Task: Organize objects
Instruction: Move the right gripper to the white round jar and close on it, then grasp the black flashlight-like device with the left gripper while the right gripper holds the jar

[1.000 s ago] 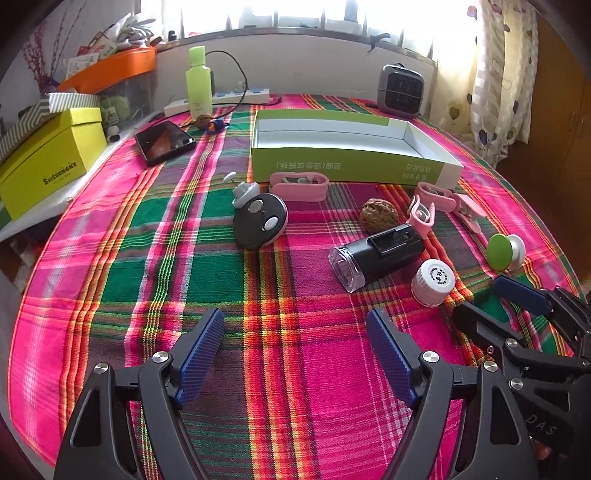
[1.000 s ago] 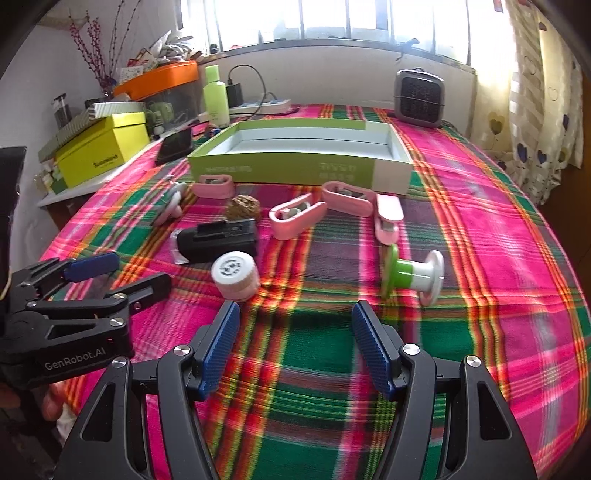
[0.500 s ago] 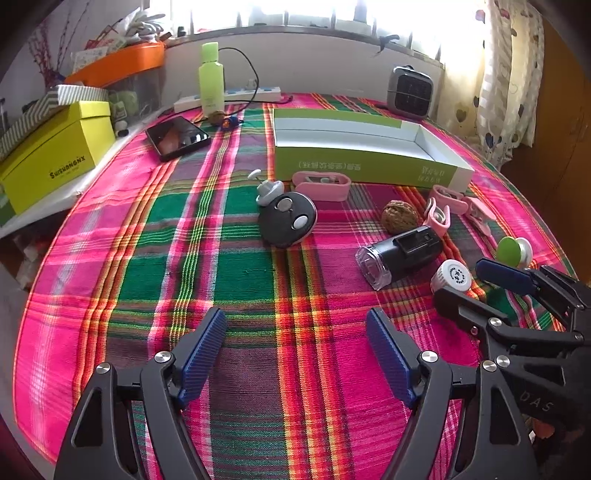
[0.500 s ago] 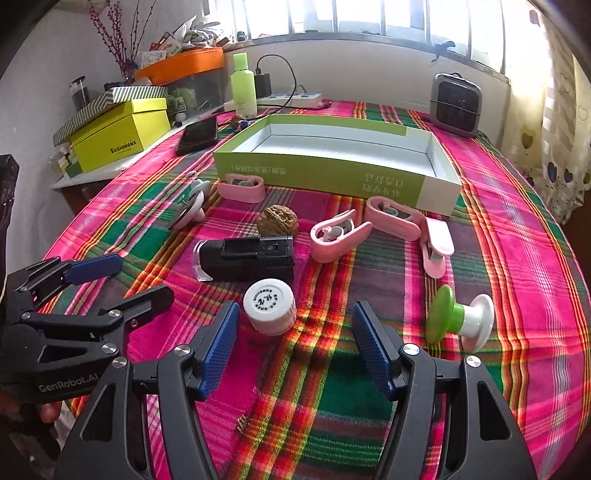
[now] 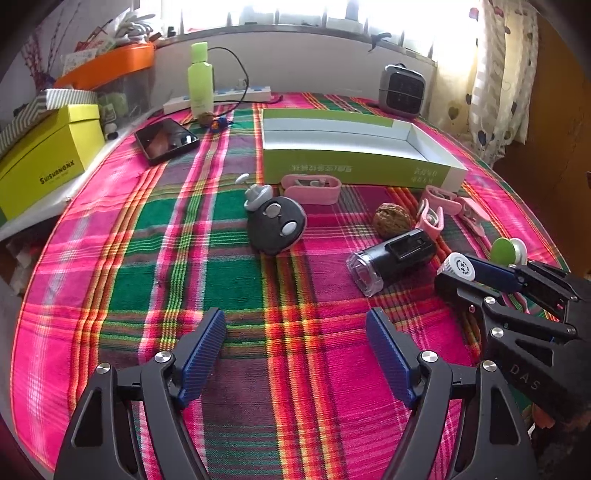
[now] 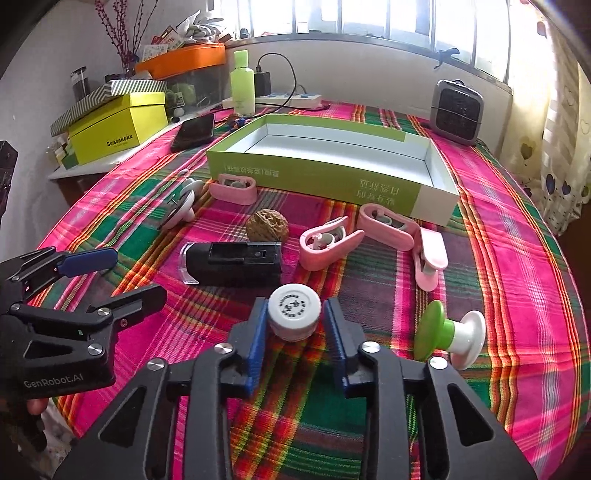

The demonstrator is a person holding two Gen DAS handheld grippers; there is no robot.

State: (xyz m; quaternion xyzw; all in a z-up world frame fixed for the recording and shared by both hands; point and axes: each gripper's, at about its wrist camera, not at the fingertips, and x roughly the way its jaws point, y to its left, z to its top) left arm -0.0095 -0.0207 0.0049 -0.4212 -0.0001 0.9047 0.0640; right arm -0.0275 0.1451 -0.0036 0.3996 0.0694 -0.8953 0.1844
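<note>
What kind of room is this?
Probably a room in someone's home. A plaid tablecloth covers the table, heart-print curtains hang by the window, and a small heater and a phone sit on the table.

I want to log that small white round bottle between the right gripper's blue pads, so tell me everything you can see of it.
The small white round bottle looks like plastic, with a ribbed cap whose flat top bears a ring of print too small to read. It stands upright on the plaid tablecloth, just in front of the black cylindrical device. The right gripper has just been closing, and its blue ribbed pads now flank the bottle and appear to press both sides.
</note>
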